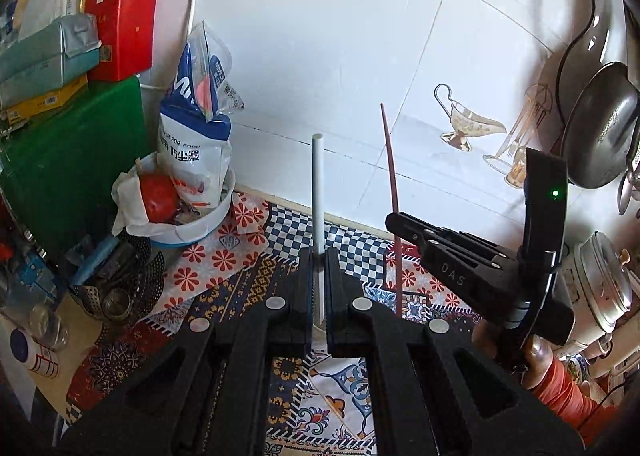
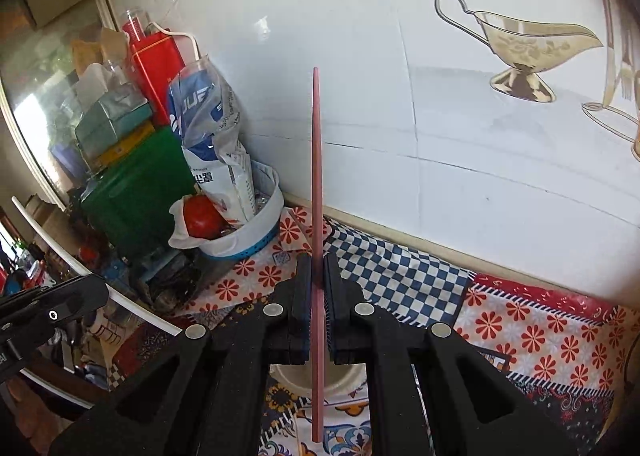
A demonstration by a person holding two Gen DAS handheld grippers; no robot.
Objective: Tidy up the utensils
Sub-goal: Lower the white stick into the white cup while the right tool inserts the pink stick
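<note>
In the left wrist view the left gripper (image 1: 319, 256) fills the bottom of the frame, its jaws closed on a white chopstick (image 1: 317, 191) that stands upright at the centre, its top end reaching the white tiled wall (image 1: 320, 35). Just right of it, at mid-right, the right gripper (image 1: 394, 221) comes in from the lower right, clamped on a thin dark red chopstick (image 1: 390, 159) that rises almost upright and leans slightly left; a hand (image 1: 536, 356) with an orange sleeve (image 1: 568, 396) holds it at the lower right edge. Both sticks are above a patterned cloth (image 1: 248, 284) that covers the counter.

In the right wrist view the right gripper (image 2: 319, 262) sits at bottom centre, its jaws pressed on the dark red chopstick (image 2: 316, 175), which runs the height of the frame's centre. The left gripper (image 2: 60, 308) shows at the lower left edge with the white chopstick (image 2: 60, 252) slanting across it.

Farther back on the left a white bowl (image 1: 208, 223) holds a red round fruit (image 1: 160, 195) and a blue and white bag (image 1: 196, 135), beside a green box (image 1: 72, 167) and a red tin (image 1: 120, 31). Pans (image 1: 600, 135) hang at the upper right
</note>
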